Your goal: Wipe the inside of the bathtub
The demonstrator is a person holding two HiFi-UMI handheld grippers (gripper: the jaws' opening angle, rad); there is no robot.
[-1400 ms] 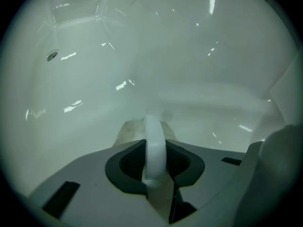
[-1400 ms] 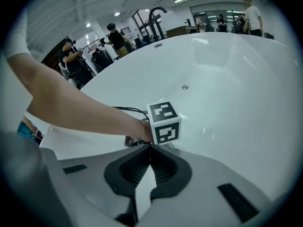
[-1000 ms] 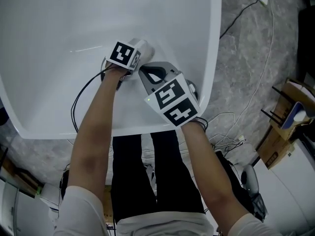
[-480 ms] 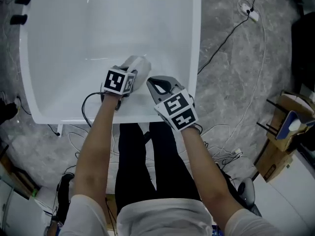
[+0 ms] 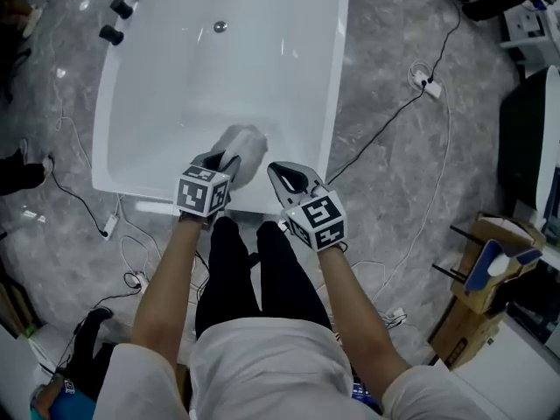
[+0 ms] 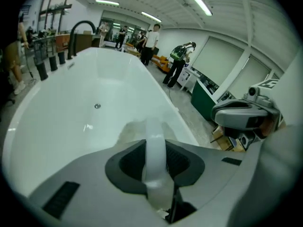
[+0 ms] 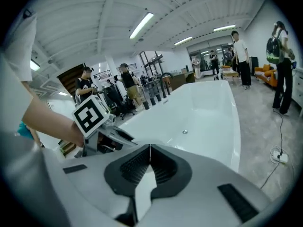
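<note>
Item one, my left claw (image 5: 224,159): lower centre of the head view, clenched on a pale cloth (image 5: 242,145). In the left gripper view a strip of that cloth (image 6: 155,161) runs straight between the jaws, and the rest bunches out past the tips. Item two, my right claw (image 5: 283,173): just right of the left one, jaws pressed together with nothing between them, which the right gripper view confirms (image 7: 149,149). It hovers over the near rim and takes no part in the work. Item three, the bathtub (image 5: 262,59): white, filling the upper centre of the head view, with its drain (image 5: 220,26) near the far end at the top and black tap fittings (image 5: 121,9) at the upper left corner. Item four, the cloth's position: on the near inner slope of the tub, seemingly against the surface, though I cannot confirm contact. It is well apart from the drain. Item five, progress: the tub interior looks uniformly white and glossy, with no streak, foam or grime to separate wiped from unwiped areas, so I cannot tell how much is finished. By my reckoning the wiping stands at the near end, with the floor, the side walls and the drain end yet to be reached from here. Item six, surroundings: loose cables (image 5: 411,103) on the grey floor at the right.
</note>
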